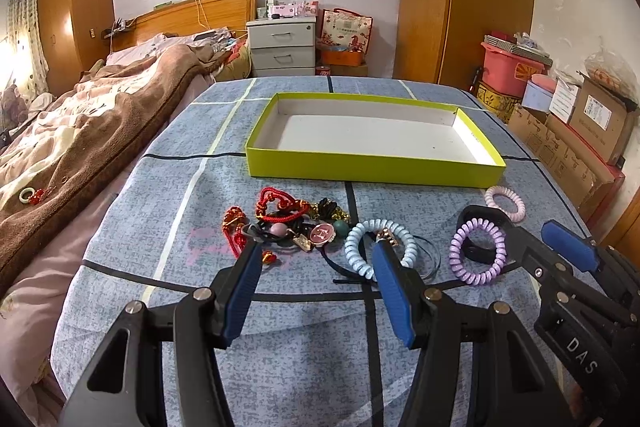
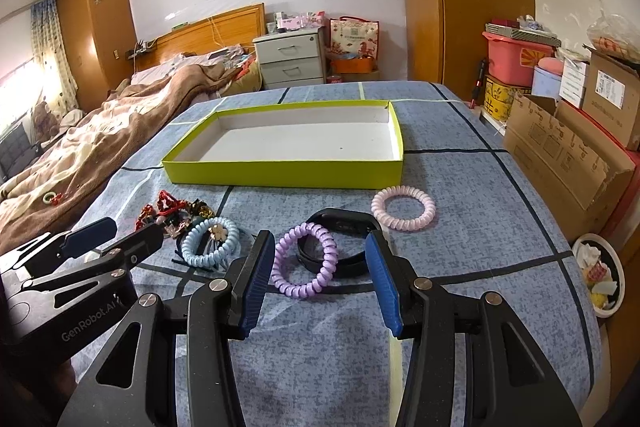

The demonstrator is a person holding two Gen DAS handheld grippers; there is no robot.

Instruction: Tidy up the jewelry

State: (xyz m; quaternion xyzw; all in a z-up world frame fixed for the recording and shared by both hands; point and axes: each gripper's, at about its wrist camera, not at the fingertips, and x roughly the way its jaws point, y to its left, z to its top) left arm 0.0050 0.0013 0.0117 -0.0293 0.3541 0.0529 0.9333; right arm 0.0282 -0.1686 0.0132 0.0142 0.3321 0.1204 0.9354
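Hovering low over the blue checked bedspread (image 2: 460, 187), both grippers have their blue-padded fingers spread wide and pinch nothing. The left gripper (image 1: 316, 247) sits just near of the tangled pile of jewelry (image 1: 288, 219), where red cords, a pink bead and a round pendant marked H are knotted together; its right fingertip lies over the near rim of the light blue spiral bracelet (image 1: 380, 247). The right gripper (image 2: 320, 243) frames the purple spiral bracelet (image 2: 306, 261), which lies between its fingers and overlaps the near left part of a black wristband (image 2: 344, 239). Beyond the wristband to the right, apart from both, lies a pink spiral bracelet (image 2: 403, 207). Farther off, the shallow yellow-green box (image 2: 288, 173) with a white inside stands open on the spread, with no jewelry in it. To the left runs a bed with a brown blanket (image 1: 80, 131), and cardboard boxes (image 2: 568, 155) are stacked on the right.
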